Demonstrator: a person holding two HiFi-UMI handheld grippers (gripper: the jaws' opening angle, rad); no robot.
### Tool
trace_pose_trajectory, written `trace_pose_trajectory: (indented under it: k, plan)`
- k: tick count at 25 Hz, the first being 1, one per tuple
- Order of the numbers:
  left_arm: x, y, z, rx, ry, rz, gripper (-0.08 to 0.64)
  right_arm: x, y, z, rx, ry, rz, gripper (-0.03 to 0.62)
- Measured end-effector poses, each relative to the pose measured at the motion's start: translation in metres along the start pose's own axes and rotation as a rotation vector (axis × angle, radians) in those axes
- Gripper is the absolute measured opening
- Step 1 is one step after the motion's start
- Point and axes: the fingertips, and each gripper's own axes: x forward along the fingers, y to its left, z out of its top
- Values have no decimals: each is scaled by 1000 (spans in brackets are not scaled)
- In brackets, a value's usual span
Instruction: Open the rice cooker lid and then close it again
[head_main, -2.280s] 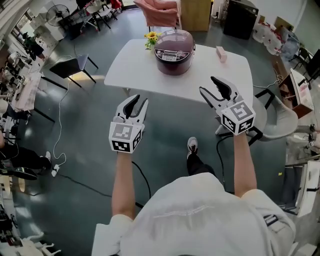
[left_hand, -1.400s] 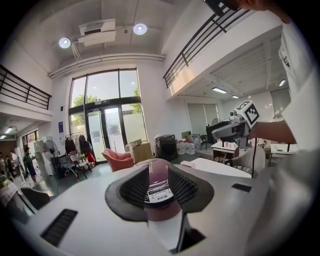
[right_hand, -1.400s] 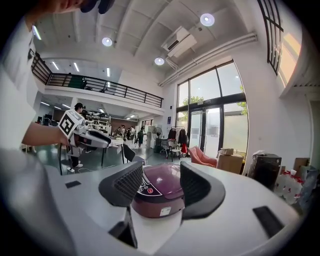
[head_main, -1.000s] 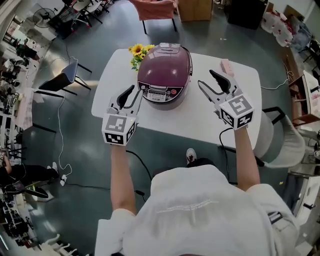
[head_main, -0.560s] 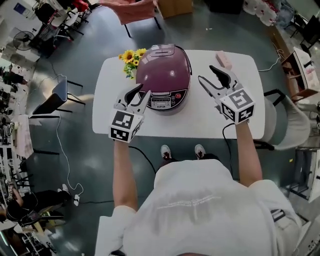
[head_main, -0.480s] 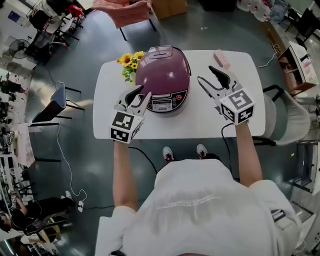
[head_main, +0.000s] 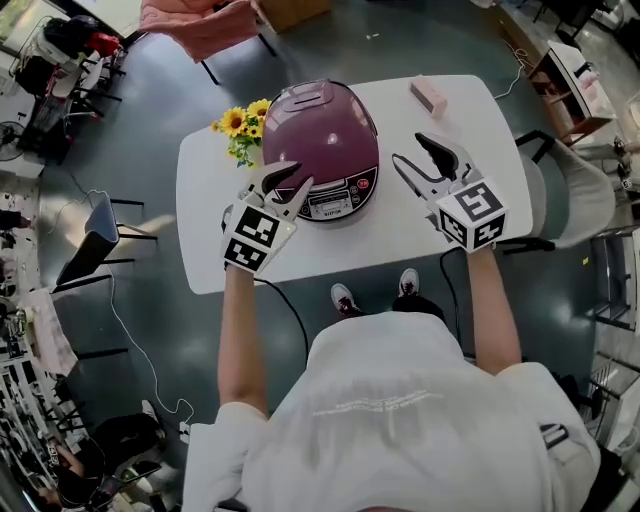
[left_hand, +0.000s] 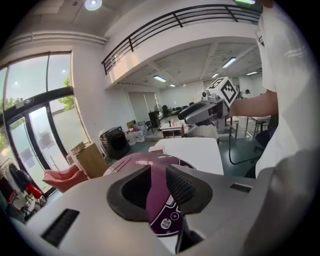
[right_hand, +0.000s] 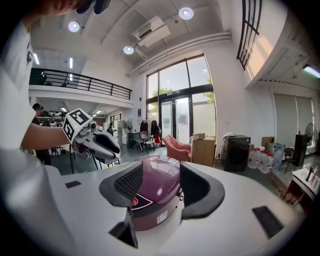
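Standing near the far left corner of the white table (head_main: 400, 235), a bunch of sunflowers (head_main: 238, 124) sits just beside the purple rice cooker (head_main: 325, 130). The left gripper (head_main: 292, 177) hangs at the cooker's front left, its tips over the lower rim next to the control panel. Its jaws have just been closing but remain a little apart, and they grasp nothing; the cooker only shows beyond the gap. The cooker sits on the table's left half, toward the far edge, with its lid down and its panel facing the near edge. To its right, the right gripper (head_main: 406, 148) hovers over bare tabletop, apart from the cooker, jaws spread and released. A small pink box (head_main: 429, 96) lies by the far edge, toward the right corner.
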Motion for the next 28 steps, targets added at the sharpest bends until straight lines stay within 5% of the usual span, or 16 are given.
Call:
trace_pose_trajectory:
  k: [17,28]
  plan:
    - [44,-41,-28,140,136,-210,55,-14,13,-42,97,61,-54,224]
    - [58,-51,-41,141,184,-244,38,-14,11,-58,119,91,-44,224]
